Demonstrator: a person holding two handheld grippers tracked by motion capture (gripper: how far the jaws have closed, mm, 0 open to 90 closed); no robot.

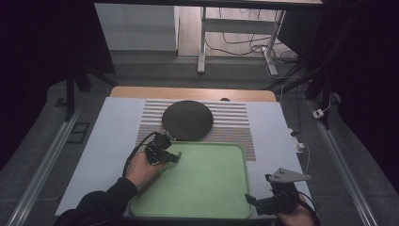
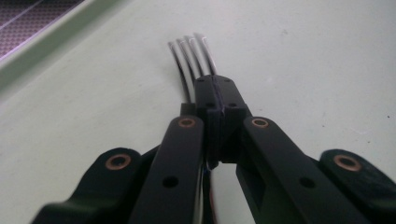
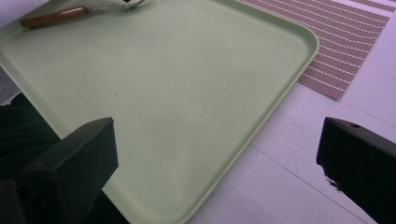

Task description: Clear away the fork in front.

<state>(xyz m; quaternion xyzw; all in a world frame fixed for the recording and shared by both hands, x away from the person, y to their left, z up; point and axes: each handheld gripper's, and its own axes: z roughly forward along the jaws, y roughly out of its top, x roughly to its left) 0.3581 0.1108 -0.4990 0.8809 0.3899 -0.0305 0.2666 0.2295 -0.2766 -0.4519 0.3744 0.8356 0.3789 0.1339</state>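
Observation:
My left gripper (image 1: 173, 157) is shut on a fork over the back left part of a pale green tray (image 1: 207, 188). In the left gripper view the closed jaws pinch the fork's neck, and its metal tines (image 2: 192, 53) stick out ahead, just above the tray's floor (image 2: 308, 65). The fork's brown wooden handle (image 3: 53, 17) shows at the tray's far side in the right gripper view. My right gripper (image 1: 254, 202) stands open and holds nothing beside the tray's near right corner (image 3: 261, 121), with its jaws wide apart (image 3: 217, 144).
A dark round plate (image 1: 187, 120) lies on a striped placemat (image 1: 235, 122) just behind the tray. A white cover (image 1: 108, 136) lies over the table. The placemat's corner (image 3: 345, 42) lies beyond the tray's right rim. A person's left sleeve comes in at the bottom left.

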